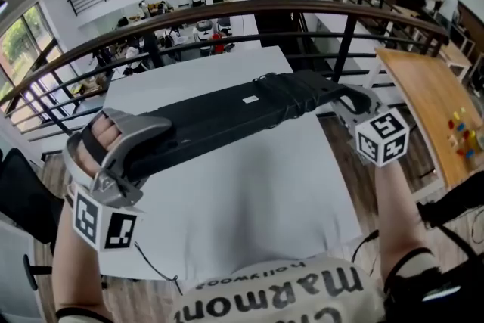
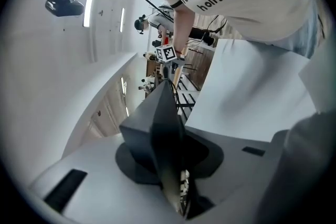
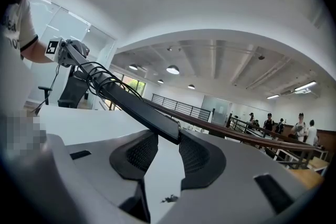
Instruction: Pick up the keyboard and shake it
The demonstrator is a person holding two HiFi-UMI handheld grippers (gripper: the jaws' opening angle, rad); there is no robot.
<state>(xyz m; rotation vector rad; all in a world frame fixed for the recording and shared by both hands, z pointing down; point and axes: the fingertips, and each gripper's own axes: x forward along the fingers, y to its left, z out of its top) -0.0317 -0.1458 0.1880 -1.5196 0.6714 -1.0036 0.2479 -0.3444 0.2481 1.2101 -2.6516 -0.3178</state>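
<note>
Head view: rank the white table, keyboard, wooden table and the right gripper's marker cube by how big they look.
1. white table
2. keyboard and wooden table: about alike. The keyboard is held nearer, and the wooden table runs off frame.
3. right marker cube

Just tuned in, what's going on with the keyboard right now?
A person is holding the black keyboard in the air above the white table, with one gripper at each end. The left gripper is clamped on its left end and the right gripper on its right end. The keyboard is tilted, and its underside, with a small white label, faces the head view. It is lifted, but one moment cannot show whether it is being shaken.
</note>
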